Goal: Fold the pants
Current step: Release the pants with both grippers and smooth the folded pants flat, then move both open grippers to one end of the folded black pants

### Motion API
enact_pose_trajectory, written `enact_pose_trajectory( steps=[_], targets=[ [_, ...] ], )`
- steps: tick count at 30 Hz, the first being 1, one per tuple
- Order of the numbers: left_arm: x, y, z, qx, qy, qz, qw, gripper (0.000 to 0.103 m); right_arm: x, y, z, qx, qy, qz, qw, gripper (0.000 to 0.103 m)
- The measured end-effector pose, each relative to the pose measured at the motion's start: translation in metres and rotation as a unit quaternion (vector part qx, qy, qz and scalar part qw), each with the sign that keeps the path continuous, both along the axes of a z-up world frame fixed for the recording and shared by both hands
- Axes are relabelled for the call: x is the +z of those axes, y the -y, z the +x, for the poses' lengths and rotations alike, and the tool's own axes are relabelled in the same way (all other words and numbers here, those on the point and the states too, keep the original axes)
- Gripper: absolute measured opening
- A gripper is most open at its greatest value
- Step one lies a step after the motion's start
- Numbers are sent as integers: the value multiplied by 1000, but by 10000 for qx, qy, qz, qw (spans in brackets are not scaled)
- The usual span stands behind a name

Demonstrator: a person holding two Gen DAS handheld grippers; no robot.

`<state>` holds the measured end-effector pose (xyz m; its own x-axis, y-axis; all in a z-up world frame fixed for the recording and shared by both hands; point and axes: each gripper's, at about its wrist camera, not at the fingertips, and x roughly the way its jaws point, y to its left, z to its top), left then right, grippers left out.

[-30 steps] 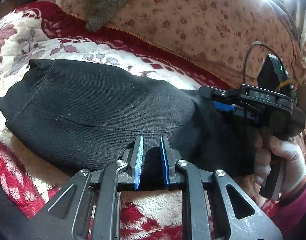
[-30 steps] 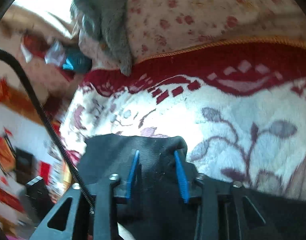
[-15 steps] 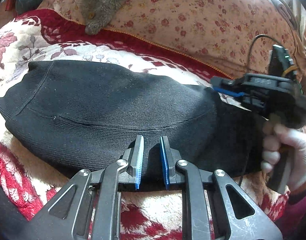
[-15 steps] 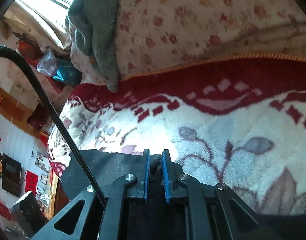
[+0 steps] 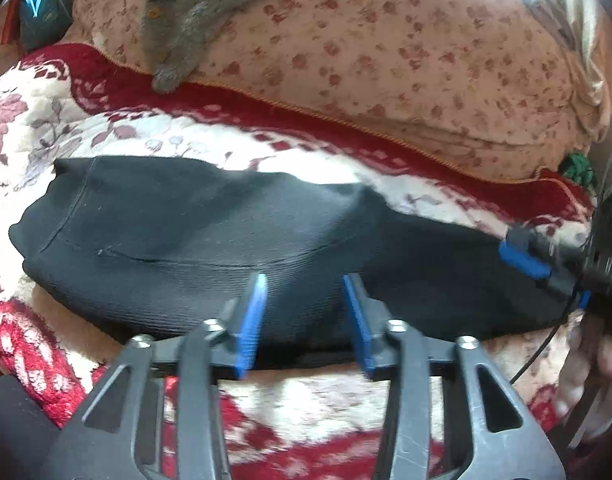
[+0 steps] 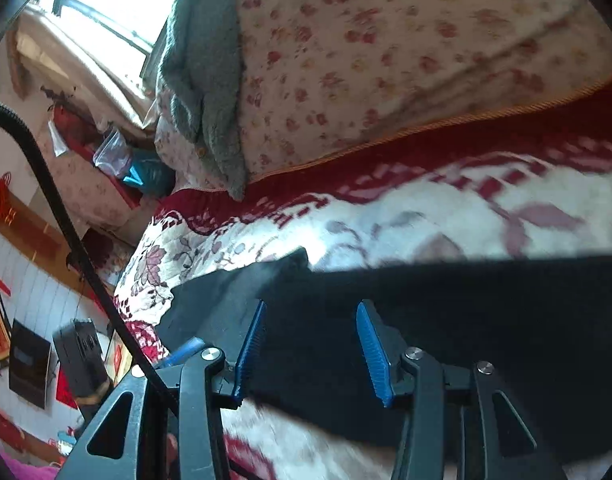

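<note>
We see the bed [image 5: 386,412], red-and-cream blanket, with the black pants [image 5: 193,240] lying flat on it as a long folded band, long axis running left to right across the left wrist view. A floral quilt [image 5: 386,60] piles up behind, well apart from the pants; open blanket lies on the far side and the near side.

Left gripper [image 5: 303,320] sits at the near long edge, around mid-length; jaws have just been opening, now spread, cloth under them but not pinched. Right gripper [image 6: 310,348] is at the right-hand end; its jaws have also just been opening, now spread, cloth lying loose between, nothing clamped.

We judge both have let go. For a next fold, end over end along the long axis, the right gripper is nearer an end; the far left end lies free.
</note>
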<state>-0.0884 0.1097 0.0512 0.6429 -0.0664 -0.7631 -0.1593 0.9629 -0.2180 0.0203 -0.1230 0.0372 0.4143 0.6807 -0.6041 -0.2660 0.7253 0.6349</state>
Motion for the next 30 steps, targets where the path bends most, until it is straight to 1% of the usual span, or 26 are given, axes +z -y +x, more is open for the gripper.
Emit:
enact_pose_trajectory(
  steps=[6, 9, 13, 17, 19, 24, 26, 28, 30],
  targets=[
    [8, 25, 7, -284, 46, 50, 9996, 45, -3, 62, -40, -547, -96, -89, 9984, 50],
    [9, 42, 13, -479, 20, 48, 9988, 45, -8, 97, -58, -868, -226, -148, 9959, 51],
    [9, 61, 17, -651, 2, 84, 9978, 45, -15, 132, -72, -1250, -378, -123, 9914, 51],
    [10, 74, 19, -754, -22, 141, 9971, 45, -20, 149, -83, -1504, -417, -6, 9878, 51],
    [10, 78, 20, -800, -34, 157, 9967, 45, -21, 154, -86, -1579, -424, -43, 9865, 51],
    [8, 83, 19, -883, -75, 82, 9960, 45, -27, 167, -92, -1747, -530, -14, 9832, 52],
    [4, 83, 19, -889, -177, -14, 9959, 45, -27, 171, -95, -1841, -532, 10, 9815, 52],
    [1, 85, 20, -909, -260, -90, 9955, 45, -25, 178, -97, -1942, -516, 6, 9796, 53],
    [-1, 88, 21, -1006, -324, -184, 9942, 45, -25, 185, -100, -2079, -550, -56, 9766, 58]
  ],
)
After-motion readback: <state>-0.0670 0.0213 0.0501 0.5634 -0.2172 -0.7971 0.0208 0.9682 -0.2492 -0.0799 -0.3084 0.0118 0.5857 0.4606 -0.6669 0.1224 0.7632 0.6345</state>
